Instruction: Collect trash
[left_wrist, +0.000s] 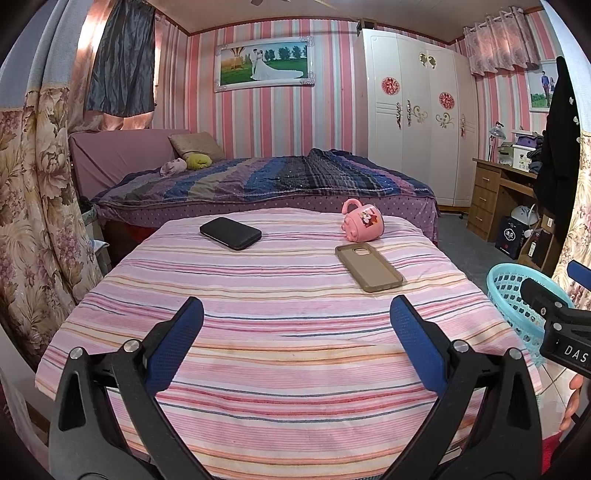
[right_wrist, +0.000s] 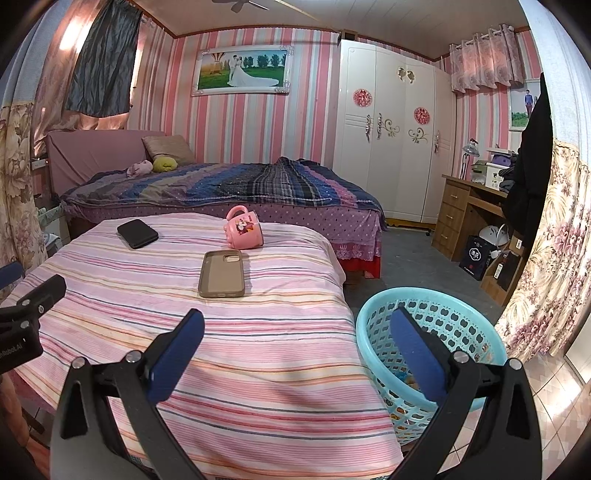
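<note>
Both of our grippers hover spread wide with nothing between the blue pads: the left gripper above the near part of the striped tablecloth, the right gripper over the table's right edge, its right finger in front of the blue basket. That basket stands on the floor at our 3 o'clock, just beside the table, with small colourful scraps in its bottom. Farther out at 12 o'clock lies a tan phone case, hollow side up. Beyond it, at 1 o'clock, a pink mug rests on its side. At 11 o'clock sits a black phone, well apart from both. Behind the table stretches a bed, then a white wardrobe.
</note>
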